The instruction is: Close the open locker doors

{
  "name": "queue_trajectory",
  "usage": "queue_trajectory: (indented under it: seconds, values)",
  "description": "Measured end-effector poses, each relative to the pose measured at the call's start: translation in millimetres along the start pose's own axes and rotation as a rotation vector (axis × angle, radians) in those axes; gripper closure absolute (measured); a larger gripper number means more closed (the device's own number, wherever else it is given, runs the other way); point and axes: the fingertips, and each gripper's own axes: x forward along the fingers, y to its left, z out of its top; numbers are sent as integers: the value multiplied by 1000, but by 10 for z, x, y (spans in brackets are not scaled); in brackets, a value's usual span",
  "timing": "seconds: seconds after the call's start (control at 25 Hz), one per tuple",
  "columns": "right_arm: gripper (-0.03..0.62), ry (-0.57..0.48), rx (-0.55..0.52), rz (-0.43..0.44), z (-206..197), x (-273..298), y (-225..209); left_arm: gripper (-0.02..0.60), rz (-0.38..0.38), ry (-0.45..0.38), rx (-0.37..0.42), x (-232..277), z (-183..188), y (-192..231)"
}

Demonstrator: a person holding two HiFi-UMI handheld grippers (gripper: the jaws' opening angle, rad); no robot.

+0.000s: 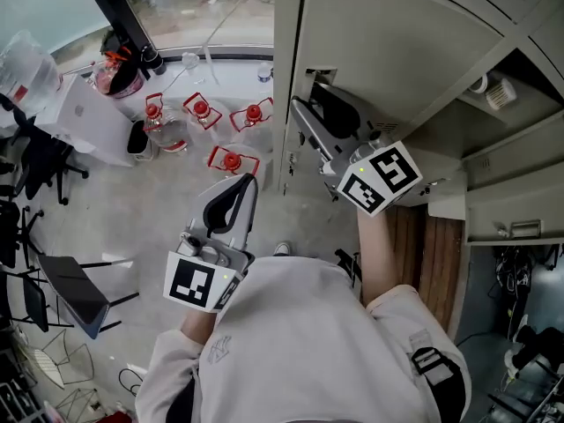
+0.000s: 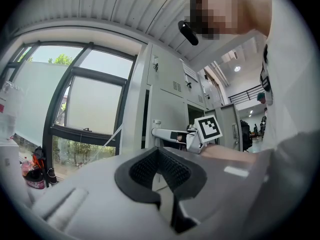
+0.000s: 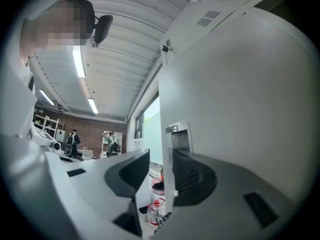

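A grey locker door (image 1: pixel 388 51) stands open, swung out from the lockers (image 1: pixel 511 201) on the right. Its free edge with the latch (image 1: pixel 322 76) runs down the middle of the head view. My right gripper (image 1: pixel 301 106) reaches up to that edge. In the right gripper view the door (image 3: pixel 240 84) fills the right half, and its edge sits between the parted jaws of the right gripper (image 3: pixel 161 156), against the right pad, with a gap on the left. My left gripper (image 1: pixel 249 181) hangs lower over the floor, shut and empty. The left gripper (image 2: pixel 157 151) faces the locker row (image 2: pixel 170 99).
Several red-capped water bottles (image 1: pixel 231 159) stand on the floor by the window, just left of the door's edge. A white box (image 1: pixel 88 117) and black chairs (image 1: pixel 35 161) lie further left. Two people (image 3: pixel 111 143) stand far off in the room.
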Motion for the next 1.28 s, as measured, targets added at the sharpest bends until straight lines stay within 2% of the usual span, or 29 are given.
queue_trajectory:
  seconds: [0.28, 0.36, 1.0, 1.28]
  values:
    - [480, -8, 52, -185, -171, -71, -213, 574, 4, -4, -9, -22, -7, 101]
    - [482, -8, 66, -214, -198, -119, -286, 574, 1, -7, -10, -18, -5, 134]
    - [482, 22, 17, -278, -175, -8, -503, 574, -57, -14, -32, 87, -21, 126]
    - [482, 24, 26, -271, -160, -27, -483, 574, -83, -20, -39, 160, -21, 47]
